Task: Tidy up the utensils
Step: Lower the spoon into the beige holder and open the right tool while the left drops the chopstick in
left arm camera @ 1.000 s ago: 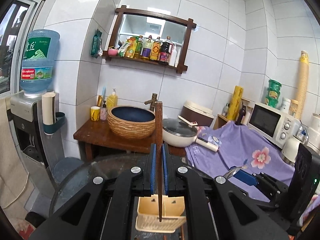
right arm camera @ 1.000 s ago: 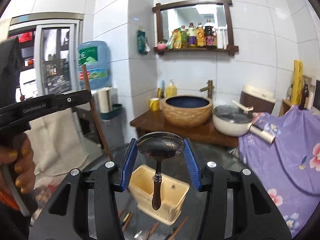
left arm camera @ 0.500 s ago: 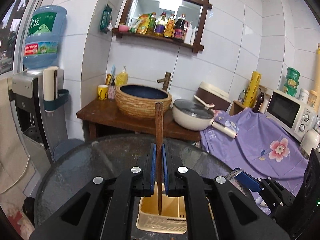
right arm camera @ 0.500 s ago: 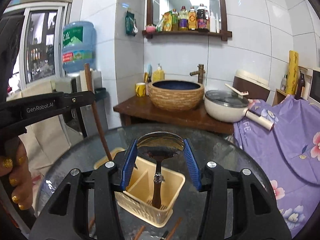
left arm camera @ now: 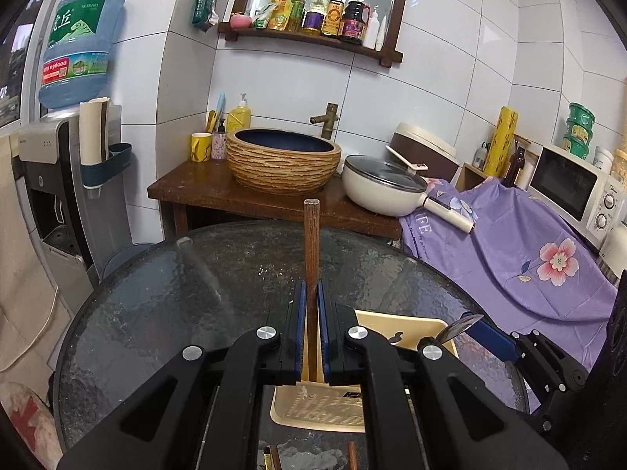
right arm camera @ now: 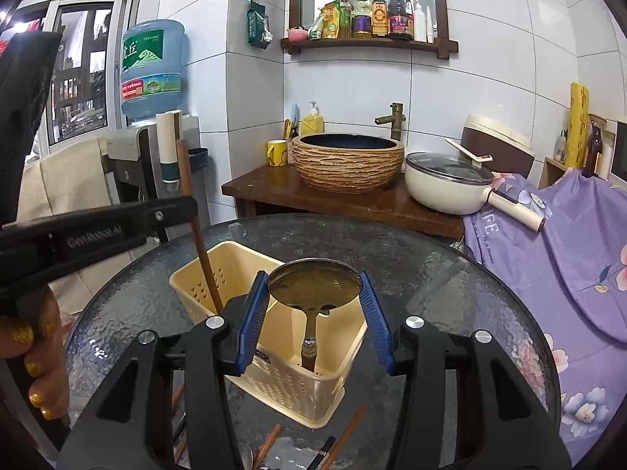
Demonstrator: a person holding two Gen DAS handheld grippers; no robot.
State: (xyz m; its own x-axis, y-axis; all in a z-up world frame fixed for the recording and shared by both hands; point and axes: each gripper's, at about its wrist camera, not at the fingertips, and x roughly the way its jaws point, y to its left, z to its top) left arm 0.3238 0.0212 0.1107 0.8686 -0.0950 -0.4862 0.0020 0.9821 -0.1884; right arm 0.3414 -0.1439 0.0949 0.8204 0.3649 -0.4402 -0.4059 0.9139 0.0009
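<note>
The glass worktop (left arm camera: 164, 305) lies bare on its left and far side, open for passing. Near the front edge, the cream basket (right arm camera: 235, 270) and loose chopsticks (right arm camera: 345, 434) beside it block low passes.

A home kitchen: white tiled walls, a shelf of sauce bottles (left arm camera: 333, 11), a basin (left arm camera: 283, 160), a microwave (left arm camera: 572, 192), a water dispenser (left arm camera: 47, 180).

Both my hands are lower than a second ago. My left gripper (left arm camera: 309, 325) now has the brown wooden chopstick's (left arm camera: 312, 250) tip down inside the cream plastic slotted utensil caddy (right arm camera: 313, 387), and my right gripper (right arm camera: 313, 317) has the steel ladle's (right arm camera: 313, 284) handle sunk into its other compartment.
</note>
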